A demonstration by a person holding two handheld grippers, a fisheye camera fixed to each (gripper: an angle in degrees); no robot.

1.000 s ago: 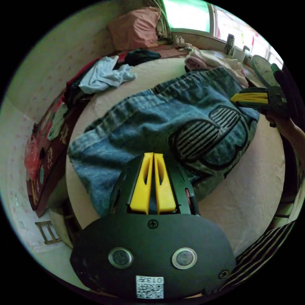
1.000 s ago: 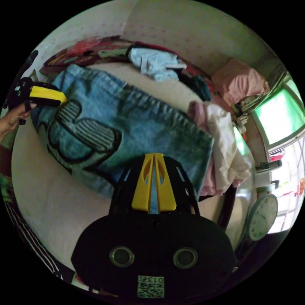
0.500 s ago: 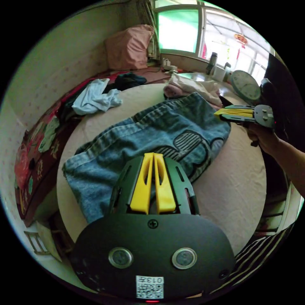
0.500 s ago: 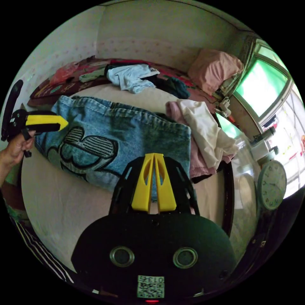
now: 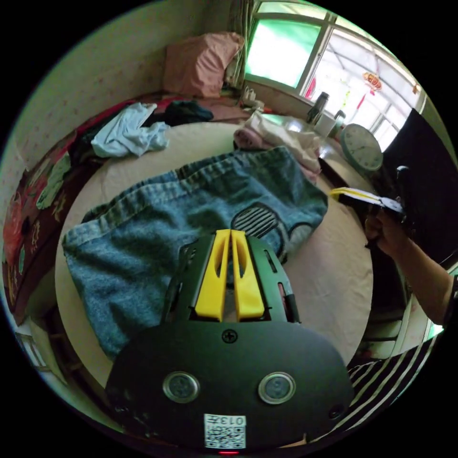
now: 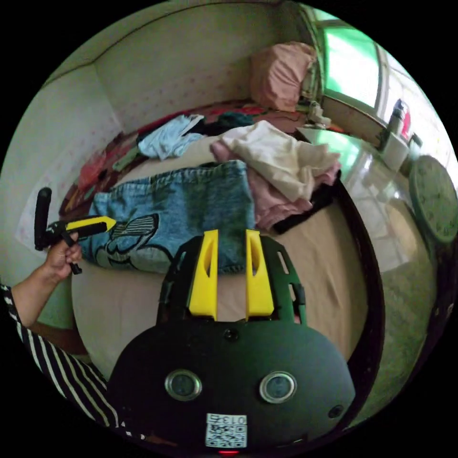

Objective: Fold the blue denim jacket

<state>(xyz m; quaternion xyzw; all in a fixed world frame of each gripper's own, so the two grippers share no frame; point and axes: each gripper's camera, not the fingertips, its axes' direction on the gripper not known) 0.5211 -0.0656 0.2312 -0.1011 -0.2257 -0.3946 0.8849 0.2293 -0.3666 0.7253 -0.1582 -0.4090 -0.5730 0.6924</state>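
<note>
Since half a second earlier the right gripper (image 6: 228, 234) had spread its jaws and both had drawn back off the jacket (image 5: 191, 210), which lay folded on the bed (image 5: 329, 267). The left gripper (image 5: 230, 234) hung above it, jaws pressed together and empty. To finish well, check the edges line up and smooth the fold. Each hand held its gripper raised, off the cloth.
</note>
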